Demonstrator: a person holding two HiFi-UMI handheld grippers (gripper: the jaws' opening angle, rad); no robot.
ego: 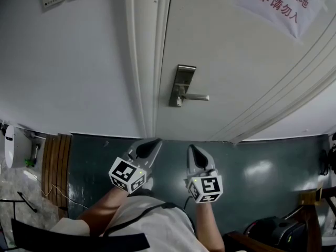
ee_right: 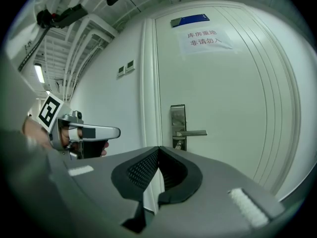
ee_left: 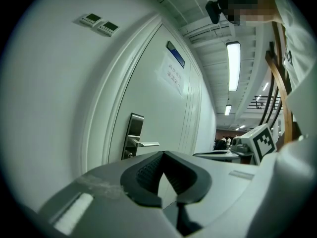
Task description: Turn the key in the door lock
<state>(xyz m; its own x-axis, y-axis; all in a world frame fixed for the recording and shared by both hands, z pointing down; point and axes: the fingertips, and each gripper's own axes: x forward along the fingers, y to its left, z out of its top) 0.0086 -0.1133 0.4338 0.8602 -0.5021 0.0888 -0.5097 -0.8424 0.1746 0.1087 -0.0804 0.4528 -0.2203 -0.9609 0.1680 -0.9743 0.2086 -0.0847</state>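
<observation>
White door bears one steel lock; left gripper and right gripper both clench empty jaws.

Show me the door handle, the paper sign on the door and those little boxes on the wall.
door handle [ego: 197,96]: head view, middle of the lever.
paper sign [ee_right: 204,39]: right gripper view, centre of the sheet.
wall control panels [ee_left: 108,28]: left gripper view, face of the right-hand panel.
</observation>
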